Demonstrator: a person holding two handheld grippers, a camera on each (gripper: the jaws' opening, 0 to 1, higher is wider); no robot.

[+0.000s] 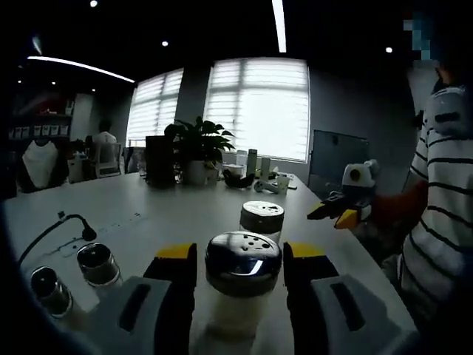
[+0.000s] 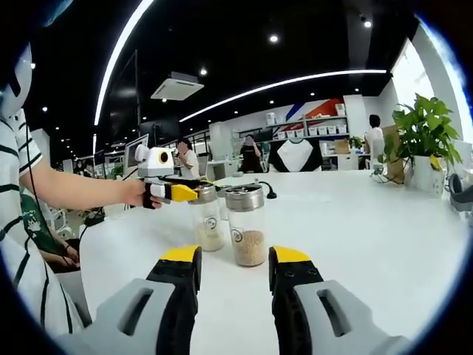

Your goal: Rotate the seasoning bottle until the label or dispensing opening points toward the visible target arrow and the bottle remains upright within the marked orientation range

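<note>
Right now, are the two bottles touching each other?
Apart. The right gripper view shows white table between the near bottle and the far bottle.

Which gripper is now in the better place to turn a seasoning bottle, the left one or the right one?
Probably the left. The left gripper already has its jaws on either side of the near bottle. The right gripper is open over bare table, short of both bottles.
</note>
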